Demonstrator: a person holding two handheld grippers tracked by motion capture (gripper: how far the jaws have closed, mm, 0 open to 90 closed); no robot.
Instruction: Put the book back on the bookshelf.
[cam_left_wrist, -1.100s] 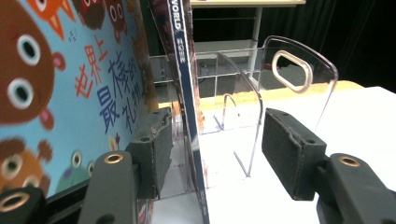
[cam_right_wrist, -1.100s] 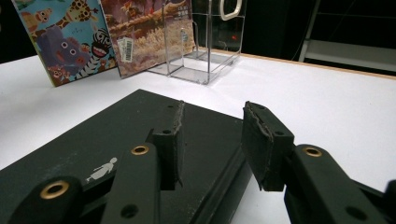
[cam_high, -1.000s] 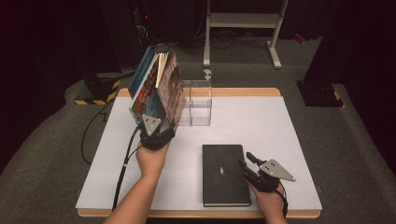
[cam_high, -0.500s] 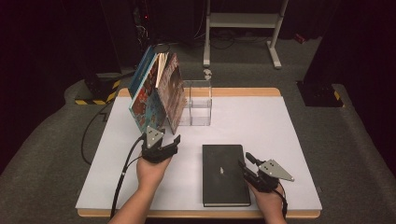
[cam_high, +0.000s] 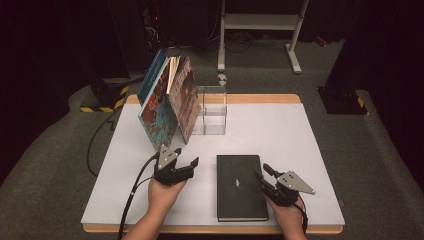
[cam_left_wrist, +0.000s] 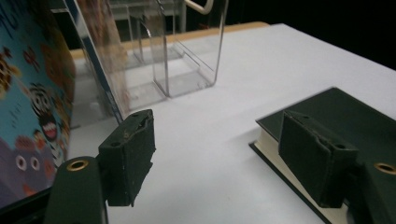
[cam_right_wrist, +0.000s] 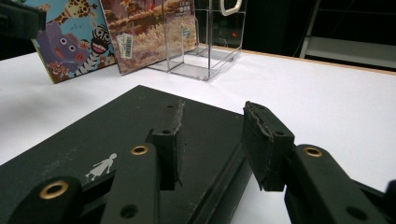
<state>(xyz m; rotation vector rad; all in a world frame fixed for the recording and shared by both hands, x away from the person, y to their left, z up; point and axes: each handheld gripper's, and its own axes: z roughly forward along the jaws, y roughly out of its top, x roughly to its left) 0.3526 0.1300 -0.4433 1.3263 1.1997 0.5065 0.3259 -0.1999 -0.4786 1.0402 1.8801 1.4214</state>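
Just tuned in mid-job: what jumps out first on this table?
Two bright picture books lean tilted against a clear acrylic holder at the table's far left. A black book lies flat near the front edge, the right gripper at its right side and the left gripper, jaws open and empty, left of it.

Two hand-held grippers: the left hand-held gripper (cam_high: 186, 161) and the right hand-held gripper (cam_high: 263, 172), one per hand. One black book (cam_high: 240, 187) lying flat on the tabletop (cam_high: 300, 130). Two picture books leaning upright: one blue-cover picture book (cam_high: 157, 117), one brown-cover picture book (cam_high: 185, 100). One clear acrylic holder (cam_high: 212, 110). One white metal stand (cam_high: 260, 22) behind the tabletop.
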